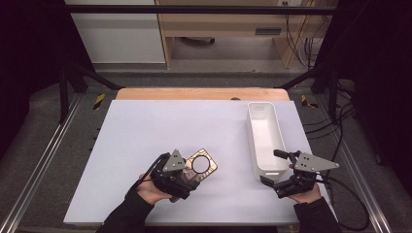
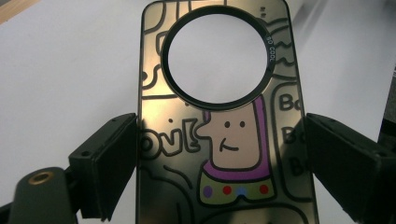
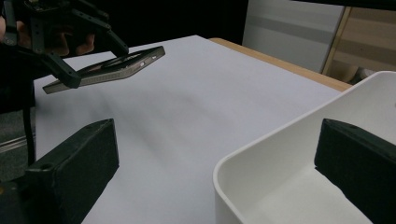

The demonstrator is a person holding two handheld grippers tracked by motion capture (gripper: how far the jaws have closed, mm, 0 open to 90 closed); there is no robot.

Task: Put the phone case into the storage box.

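Note:
A dark gold phone case [image 1: 201, 166] with a round hole and a cartoon figure is lifted a little above the white table. My left gripper [image 1: 190, 174] is shut on its two long edges. In the left gripper view the case [image 2: 224, 140] stands between the jaws, hole end away from me. In the right gripper view the case [image 3: 112, 70] hangs tilted in that far gripper. My right gripper [image 1: 273, 167] is open at the near end of a white bin [image 1: 250, 126]. Its jaws straddle the bin's near corner [image 3: 280, 135] with nothing between them but the wall.
The white table top [image 1: 160, 126] runs wide between the case and the bin. A wooden strip [image 1: 201, 93] lines its far edge. Metal rails [image 1: 43, 160] and cables [image 1: 340, 126] flank the table. The long bin has nothing in it where I can see.

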